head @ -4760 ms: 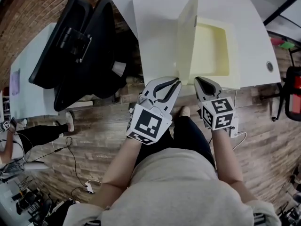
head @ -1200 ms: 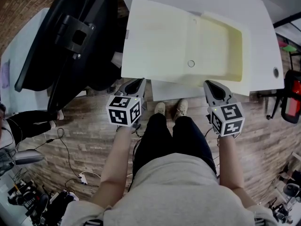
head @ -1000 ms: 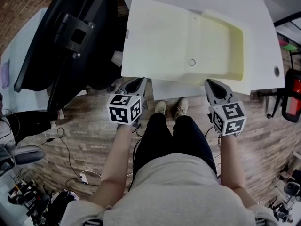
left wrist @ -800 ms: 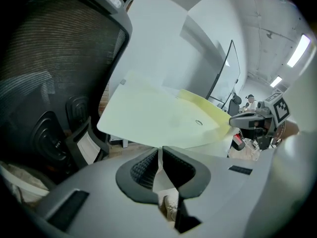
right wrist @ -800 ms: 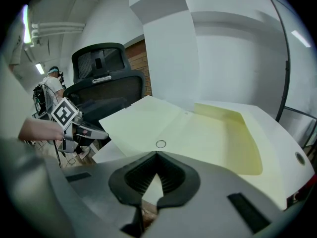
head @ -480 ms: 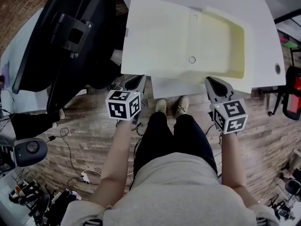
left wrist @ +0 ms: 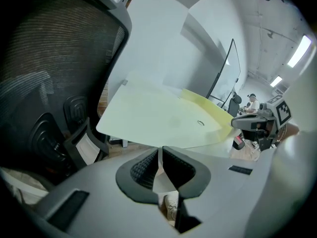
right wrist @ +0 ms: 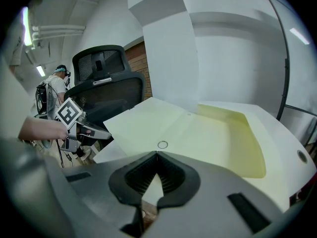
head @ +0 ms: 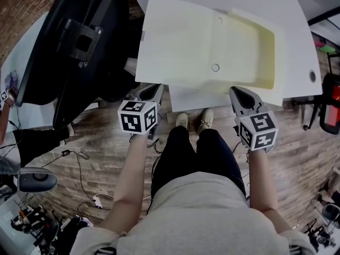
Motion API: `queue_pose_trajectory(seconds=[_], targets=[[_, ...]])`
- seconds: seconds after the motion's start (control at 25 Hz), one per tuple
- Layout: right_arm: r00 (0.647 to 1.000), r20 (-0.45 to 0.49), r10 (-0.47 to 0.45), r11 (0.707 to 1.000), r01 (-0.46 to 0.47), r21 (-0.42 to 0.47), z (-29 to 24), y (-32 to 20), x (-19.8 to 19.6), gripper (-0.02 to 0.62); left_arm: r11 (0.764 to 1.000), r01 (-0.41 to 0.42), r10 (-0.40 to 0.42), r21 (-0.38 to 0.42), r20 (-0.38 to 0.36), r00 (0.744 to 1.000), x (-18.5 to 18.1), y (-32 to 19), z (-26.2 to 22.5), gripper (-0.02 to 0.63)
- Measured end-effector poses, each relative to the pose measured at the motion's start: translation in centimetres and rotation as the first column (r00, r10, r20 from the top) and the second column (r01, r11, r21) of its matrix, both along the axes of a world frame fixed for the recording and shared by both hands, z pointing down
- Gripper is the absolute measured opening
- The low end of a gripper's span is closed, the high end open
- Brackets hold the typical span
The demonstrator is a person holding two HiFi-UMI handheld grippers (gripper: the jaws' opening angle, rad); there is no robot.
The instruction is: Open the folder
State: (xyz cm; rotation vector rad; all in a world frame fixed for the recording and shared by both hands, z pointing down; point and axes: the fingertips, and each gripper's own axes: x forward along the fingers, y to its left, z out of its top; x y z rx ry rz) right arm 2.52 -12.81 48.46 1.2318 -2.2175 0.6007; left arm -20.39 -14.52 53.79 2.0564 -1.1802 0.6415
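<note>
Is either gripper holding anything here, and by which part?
Nothing is held. The left gripper and right gripper both have jaws closed and empty, by the near edge of the open folder.

No text seems legible; only square markers on left cube (head: 139, 117) and right cube (head: 258, 131).

pale yellow plastic folder (head: 180, 41) lies on white table (head: 300, 41), overhanging left; black mesh office chair (head: 79, 36) left of it, beyond my left gripper (head: 153, 91).

Beige top (head: 204, 217), black trousers (head: 183, 158)
</note>
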Motion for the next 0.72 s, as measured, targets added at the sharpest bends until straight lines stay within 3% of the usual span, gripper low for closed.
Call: queue_pose_trajectory(seconds=[0.36, 0.72], targets=[[1.000, 0.009, 0.023, 1.000, -0.023, 0.014, -0.2, 0.1, -0.1, 0.023, 0.999, -0.017, 0.017, 0.042, 0.005, 1.000, 0.3, 0.1, -2.0, 0.040], [0.998, 0.026, 0.049, 0.998, -0.049, 0.034, -0.3, 0.2, 0.0, 0.023, 0.993, -0.042, 0.051, 0.111, -0.075, 0.996, 1.8, 0.4, -6.1, 0.038]])
